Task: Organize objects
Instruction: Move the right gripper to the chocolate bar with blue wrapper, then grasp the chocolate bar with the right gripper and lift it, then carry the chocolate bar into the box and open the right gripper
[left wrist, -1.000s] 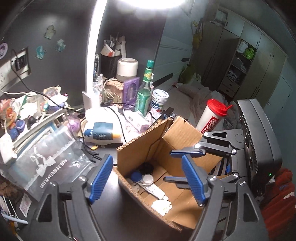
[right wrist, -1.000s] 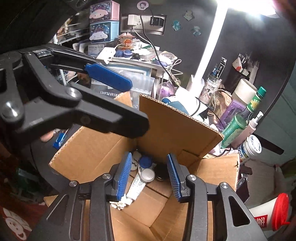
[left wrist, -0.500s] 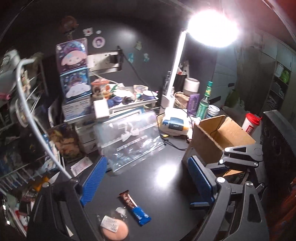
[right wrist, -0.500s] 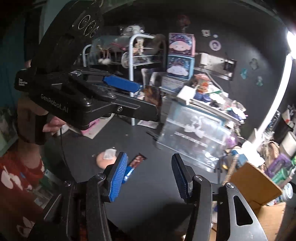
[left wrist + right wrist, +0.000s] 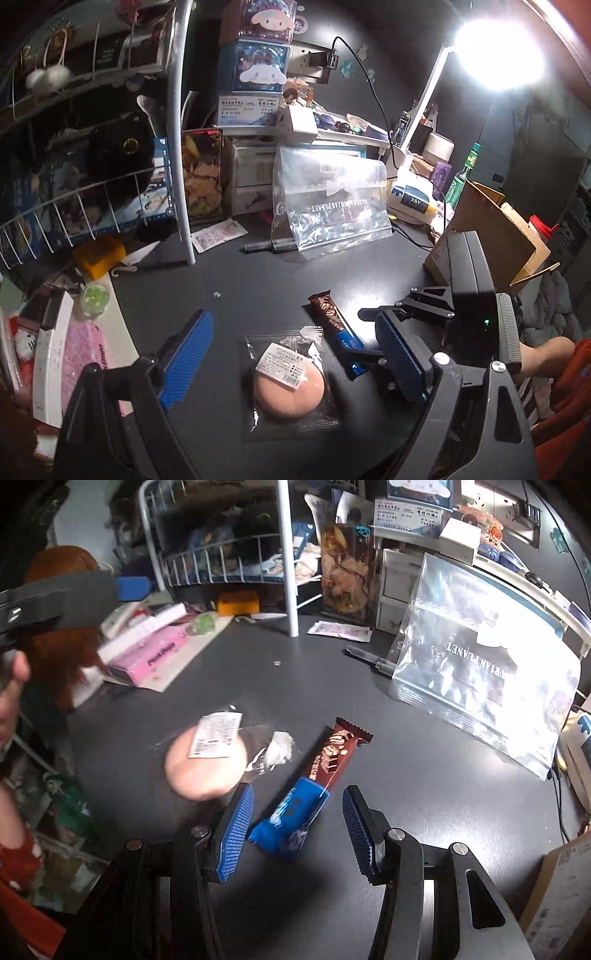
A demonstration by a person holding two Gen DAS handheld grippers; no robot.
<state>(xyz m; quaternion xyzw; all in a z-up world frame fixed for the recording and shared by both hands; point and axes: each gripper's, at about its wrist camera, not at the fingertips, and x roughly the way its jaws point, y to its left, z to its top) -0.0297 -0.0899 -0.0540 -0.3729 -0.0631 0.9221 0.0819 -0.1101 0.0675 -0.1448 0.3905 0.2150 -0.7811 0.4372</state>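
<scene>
Hovering over counter (image 5: 258,280), away from cardboard box (image 5: 495,229) now: left claw (image 5: 291,354) apart around bagged puff (image 5: 288,384), right claw (image 5: 295,827) apart, just widened, straddling snack bar (image 5: 317,782); pickups next, likely.

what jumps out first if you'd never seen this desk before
The round peach powder puff in its clear wrapper lies on the dark desk between the open left gripper fingers. Just beside it lies a brown and blue snack bar, its blue end between the open right gripper fingers, not yet gripped. Behind, a glaring desk lamp lights a clear zip bag and an open cardboard box.
</scene>
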